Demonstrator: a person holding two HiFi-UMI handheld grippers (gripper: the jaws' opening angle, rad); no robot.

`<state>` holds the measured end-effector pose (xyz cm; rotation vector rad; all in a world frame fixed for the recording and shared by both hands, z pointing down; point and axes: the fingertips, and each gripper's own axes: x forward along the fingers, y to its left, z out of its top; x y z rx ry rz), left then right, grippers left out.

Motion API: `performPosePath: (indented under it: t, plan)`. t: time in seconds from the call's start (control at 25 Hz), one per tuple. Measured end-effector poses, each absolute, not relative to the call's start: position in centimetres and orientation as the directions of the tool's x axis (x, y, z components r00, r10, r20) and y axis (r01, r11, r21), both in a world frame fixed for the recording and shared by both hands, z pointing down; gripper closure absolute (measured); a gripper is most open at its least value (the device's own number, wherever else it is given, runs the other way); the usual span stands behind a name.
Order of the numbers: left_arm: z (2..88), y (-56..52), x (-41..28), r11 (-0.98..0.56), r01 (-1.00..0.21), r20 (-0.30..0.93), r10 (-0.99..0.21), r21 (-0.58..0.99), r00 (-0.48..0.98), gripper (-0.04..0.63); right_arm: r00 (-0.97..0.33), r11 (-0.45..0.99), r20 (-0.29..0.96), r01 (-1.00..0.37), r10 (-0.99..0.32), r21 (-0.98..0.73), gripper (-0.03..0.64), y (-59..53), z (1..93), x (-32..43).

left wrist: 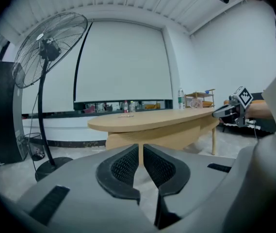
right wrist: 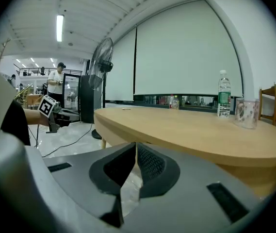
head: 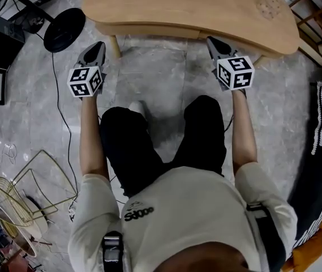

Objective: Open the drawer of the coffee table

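Note:
The light wooden coffee table (head: 194,7) stands across the top of the head view, with a plain wooden front panel (head: 149,31) under its near edge. Both grippers hang in front of that edge, apart from it and with nothing held. My left gripper (head: 97,51) is shut, level with the table's left leg. In the left gripper view the left gripper (left wrist: 141,152) has its pads together and points at the panel (left wrist: 152,137). My right gripper (head: 213,43) is shut just below the table's near edge. The right gripper (right wrist: 136,149) points along the tabletop (right wrist: 201,132).
A standing fan (left wrist: 50,47) with a round black base (head: 64,30) is left of the table, its cable (head: 59,112) trailing over the marble floor. A water bottle (right wrist: 223,100) and a cup (right wrist: 247,113) stand on the table. A wire frame (head: 19,191) lies at lower left, a wooden shelf (head: 319,21) at right.

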<state>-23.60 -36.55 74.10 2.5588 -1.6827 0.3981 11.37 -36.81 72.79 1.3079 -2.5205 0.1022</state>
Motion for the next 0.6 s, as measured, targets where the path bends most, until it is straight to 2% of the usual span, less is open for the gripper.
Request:
performPosePath:
  t: [0.04,0.16,0.28,0.6]
  plan:
    - [74.8,-36.5,-23.5,-0.412,-0.907,0.257,-0.889,-0.091,0.378,0.550,-0.539,0.584,0.305,-0.809,-0.785,0.072,0.611,-36.8,73.5,11.3]
    - [76.4,-36.5,-23.0,-0.443,-0.893,0.294,-0.866,-0.075,0.404,0.441,-0.541,0.590,0.329,-0.805,-0.774,0.062,0.527,-37.3,75.1,10.9]
    - [77.2,-37.1,-22.8,-0.457,-0.887,0.300,-0.858,-0.073,0.417,0.403,-0.541,0.592,0.344,-0.804,-0.767,0.058,0.453,-38.2,76.2,10.4]
    - [79.0,-41.5,-24.0,-0.447,-0.894,0.330,-0.849,-0.030,0.413,0.295,-0.524,0.581,0.368,-0.812,-0.768,0.054,0.387,-41.2,78.2,8.5]
